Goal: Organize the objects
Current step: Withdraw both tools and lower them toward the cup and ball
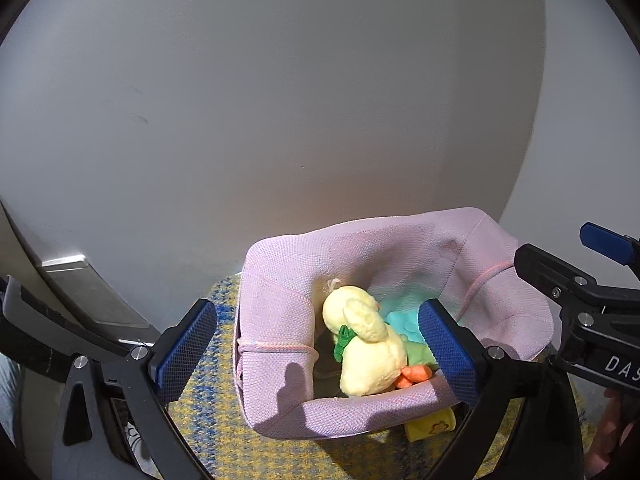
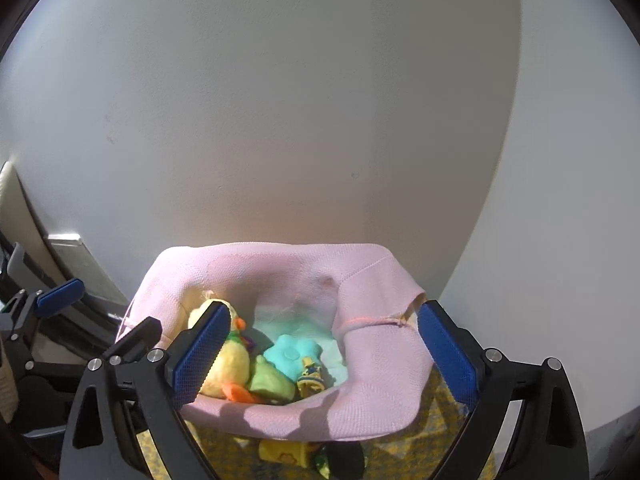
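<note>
A pink fabric basket [image 1: 280, 280] [image 2: 380, 380] stands on a yellow and blue woven mat [image 1: 204, 420]. Inside lie a yellow plush duck [image 1: 368, 356] [image 2: 232, 364] with orange feet, a teal flower plush [image 2: 292, 354], a green plush [image 2: 268, 382] and a small yellow and blue toy [image 2: 310, 374]. My left gripper [image 1: 320, 320] is open, one finger outside the basket's left wall and the other over its inside. My right gripper [image 2: 324, 316] is open too, spanning the basket's right half with nothing pressed between its pads. Each gripper shows at the edge of the other's view.
A plain white wall rises directly behind the basket. A grey metal frame [image 1: 92, 292] runs along the left. A small yellow item with a flower print [image 1: 430, 426] [image 2: 282, 454] lies on the mat in front of the basket. Part of a hand [image 1: 608, 432] shows at lower right.
</note>
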`<state>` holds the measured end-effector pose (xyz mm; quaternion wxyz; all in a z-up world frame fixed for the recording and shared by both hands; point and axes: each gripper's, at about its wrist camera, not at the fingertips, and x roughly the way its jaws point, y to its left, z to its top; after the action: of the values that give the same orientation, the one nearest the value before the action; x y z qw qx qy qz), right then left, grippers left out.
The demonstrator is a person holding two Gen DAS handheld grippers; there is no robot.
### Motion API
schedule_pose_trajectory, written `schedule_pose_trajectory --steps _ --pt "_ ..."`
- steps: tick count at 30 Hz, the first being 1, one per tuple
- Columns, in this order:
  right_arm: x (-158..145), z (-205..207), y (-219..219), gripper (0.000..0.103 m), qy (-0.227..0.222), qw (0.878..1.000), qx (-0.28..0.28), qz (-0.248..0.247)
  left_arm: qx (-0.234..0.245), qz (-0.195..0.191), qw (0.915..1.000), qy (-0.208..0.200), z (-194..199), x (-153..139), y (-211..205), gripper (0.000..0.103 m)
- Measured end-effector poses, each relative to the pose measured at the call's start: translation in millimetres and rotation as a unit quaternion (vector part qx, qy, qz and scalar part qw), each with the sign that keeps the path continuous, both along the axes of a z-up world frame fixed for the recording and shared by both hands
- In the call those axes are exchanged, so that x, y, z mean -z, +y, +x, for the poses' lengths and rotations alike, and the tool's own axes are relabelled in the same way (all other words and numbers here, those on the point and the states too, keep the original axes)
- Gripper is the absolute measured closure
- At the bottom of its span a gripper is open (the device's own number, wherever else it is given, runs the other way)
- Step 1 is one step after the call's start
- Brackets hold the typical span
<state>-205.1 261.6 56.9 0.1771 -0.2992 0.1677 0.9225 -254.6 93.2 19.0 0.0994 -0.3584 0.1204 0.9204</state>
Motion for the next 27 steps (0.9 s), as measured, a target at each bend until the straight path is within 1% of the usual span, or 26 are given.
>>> schedule_pose_trajectory --steps 1,5,16,23,27 --pt "0 1 0 0.008 0.000 1.000 0.000 0.001 0.001 -0.001 1.0000 0.001 -7 -3 2 0.000" --pt "3 4 1 0.008 0.003 1.000 0.003 0.005 0.001 -0.001 1.0000 0.002 7 -7 -5 0.000" --pt "-11 31 -6 0.008 0.015 1.000 0.010 0.006 -0.006 0.008 0.9999 0.010 27 -20 -11 0.000" --pt "-11 53 -14 0.008 0.018 1.000 0.014 0.006 -0.008 0.013 0.9998 0.012 45 -19 -14 0.000" --pt "-5 64 -17 0.008 0.018 1.000 0.017 0.003 -0.008 0.013 0.9998 0.013 56 -15 -13 0.000"
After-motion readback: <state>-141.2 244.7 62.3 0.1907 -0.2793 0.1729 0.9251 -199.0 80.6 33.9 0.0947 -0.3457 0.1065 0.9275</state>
